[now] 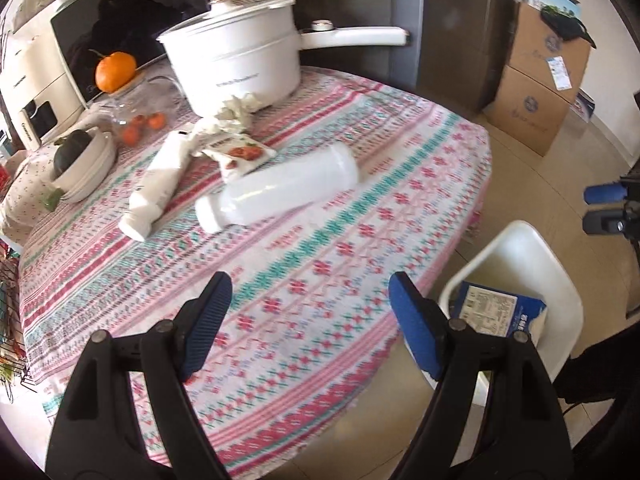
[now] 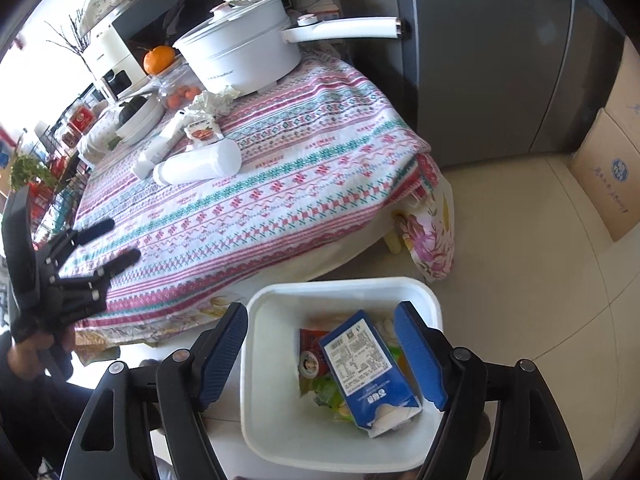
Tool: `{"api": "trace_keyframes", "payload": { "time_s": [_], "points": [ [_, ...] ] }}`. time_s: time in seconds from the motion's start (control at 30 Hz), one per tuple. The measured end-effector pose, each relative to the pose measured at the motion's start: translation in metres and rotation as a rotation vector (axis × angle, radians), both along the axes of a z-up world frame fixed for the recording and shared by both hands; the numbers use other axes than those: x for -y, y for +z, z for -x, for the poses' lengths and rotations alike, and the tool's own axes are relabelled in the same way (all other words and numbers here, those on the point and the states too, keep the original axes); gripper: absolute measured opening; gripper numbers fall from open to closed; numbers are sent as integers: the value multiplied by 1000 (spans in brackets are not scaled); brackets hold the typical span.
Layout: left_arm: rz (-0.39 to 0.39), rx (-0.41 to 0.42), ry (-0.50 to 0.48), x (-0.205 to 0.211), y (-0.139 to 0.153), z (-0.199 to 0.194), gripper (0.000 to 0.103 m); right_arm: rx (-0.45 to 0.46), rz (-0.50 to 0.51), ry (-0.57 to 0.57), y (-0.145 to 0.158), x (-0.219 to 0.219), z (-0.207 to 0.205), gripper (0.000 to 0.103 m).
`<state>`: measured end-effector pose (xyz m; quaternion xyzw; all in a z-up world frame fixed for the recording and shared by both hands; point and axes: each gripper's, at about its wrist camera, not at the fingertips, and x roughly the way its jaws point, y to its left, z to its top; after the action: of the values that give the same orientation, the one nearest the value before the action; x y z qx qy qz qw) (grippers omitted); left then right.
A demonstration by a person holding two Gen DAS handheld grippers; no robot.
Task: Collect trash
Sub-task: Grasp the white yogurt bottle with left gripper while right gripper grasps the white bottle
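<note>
A white plastic bottle (image 1: 280,190) lies on its side on the patterned tablecloth (image 1: 320,280), beside a white tube (image 1: 160,184), a snack wrapper (image 1: 240,156) and crumpled tissue (image 1: 236,110). My left gripper (image 1: 310,324) is open and empty over the table's near part, short of the bottle. My right gripper (image 2: 322,360) is open and empty above the white trash bin (image 2: 280,420) on the floor. A blue milk carton (image 2: 368,372) lies in the bin with other wrappers. The bottle (image 2: 198,166) also shows in the right wrist view, as does the left gripper (image 2: 112,242).
A white pot with a long handle (image 1: 240,64) stands at the table's back, with an orange (image 1: 115,71), a glass jar (image 1: 140,116) and a bowl (image 1: 84,168) to its left. A grey fridge (image 2: 500,60) and cardboard boxes (image 1: 536,92) stand beyond.
</note>
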<state>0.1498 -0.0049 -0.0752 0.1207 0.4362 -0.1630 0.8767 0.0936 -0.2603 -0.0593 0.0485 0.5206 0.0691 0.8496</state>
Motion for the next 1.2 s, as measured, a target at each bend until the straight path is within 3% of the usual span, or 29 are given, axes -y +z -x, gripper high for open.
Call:
{"api": "trace_keyframes", "payload": {
  "time_s": [0.13,0.33,0.53,0.67,0.77,0.9,1.07,1.2],
  "points": [
    [3,-41,81,-36,0,-54,81,-26,30,29,-4,-20,-17,78],
    [-61,-40,163,-79,-16,-141,81,-73,51,32,-15,-40,-39,78],
    [-49,-90,190,-101,-49,-206,81,-96,42,-17,-19,-59,-67,79],
    [14,-151,212,-105,-69,-236,81,-122,-46,-70,-22,-78,-94,80],
    [62,-181,226,-106,-80,-246,77,-143,-121,-120,-27,-92,-112,80],
    [55,-190,242,-109,-90,-240,58,-154,-152,-170,-30,-113,-131,80],
    [58,-198,214,-116,-90,-211,57,-150,-210,-219,-32,-139,-151,80],
    [72,-226,216,-129,-89,-182,57,-172,-321,-296,-43,-155,-165,80]
  ]
}}
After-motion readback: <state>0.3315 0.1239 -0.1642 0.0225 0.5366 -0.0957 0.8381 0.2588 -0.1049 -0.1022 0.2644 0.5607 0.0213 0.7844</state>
